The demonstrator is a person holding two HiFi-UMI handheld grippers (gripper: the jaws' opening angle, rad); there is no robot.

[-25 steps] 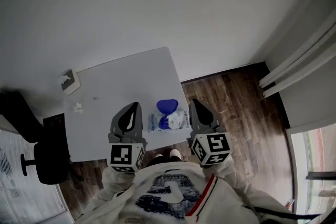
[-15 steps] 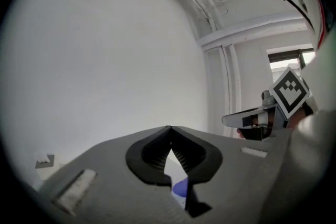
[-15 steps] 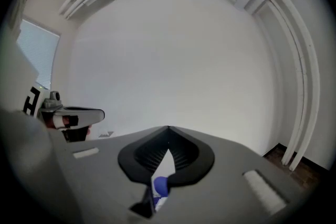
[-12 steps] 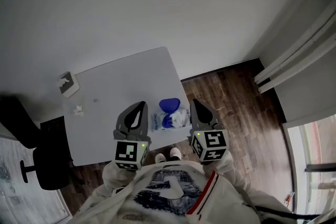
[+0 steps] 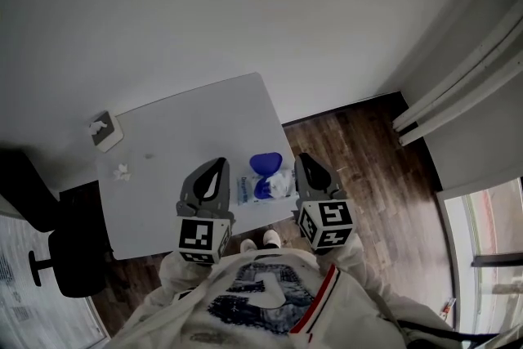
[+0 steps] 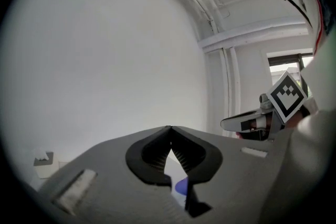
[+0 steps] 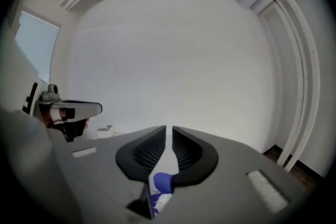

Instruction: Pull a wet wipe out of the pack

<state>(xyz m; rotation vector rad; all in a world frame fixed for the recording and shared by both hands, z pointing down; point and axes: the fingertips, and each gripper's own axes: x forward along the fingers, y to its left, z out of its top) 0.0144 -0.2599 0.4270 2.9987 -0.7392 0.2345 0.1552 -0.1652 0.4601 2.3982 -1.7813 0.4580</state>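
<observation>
From the head view, the white table (image 5: 188, 127) has the pack (image 5: 249, 190) lying near its near edge, between my two tools. The pack's blue lid (image 5: 265, 163) is flipped open toward the far side. Something pale and crumpled sits at the pack's right end (too small for me to call it a wipe). The left gripper (image 5: 217, 163) hangs just left of the pack and the right gripper (image 5: 299, 158) just right of it, both over the table edge. Nothing lies between either tool and the pack. Well apart, at the far left corner, there is a small box (image 5: 105, 129), with a white scrap (image 5: 122, 171) nearer to me. A black chair (image 5: 69, 257) stands on the wood floor (image 5: 368, 176) beyond the table's left side, and white pipes (image 5: 458, 94) run along the wall at right.

In the left gripper view the jaws meet at their tips with nothing between them. The blue lid shows through the gap lower down, and the right tool with its marker cube (image 6: 287, 96) is off to the right.

In the right gripper view a narrow slit separates the jaws, which are opening, and nothing is in it. The lid and pack sit below them, and the left tool reaches in at the left edge.
</observation>
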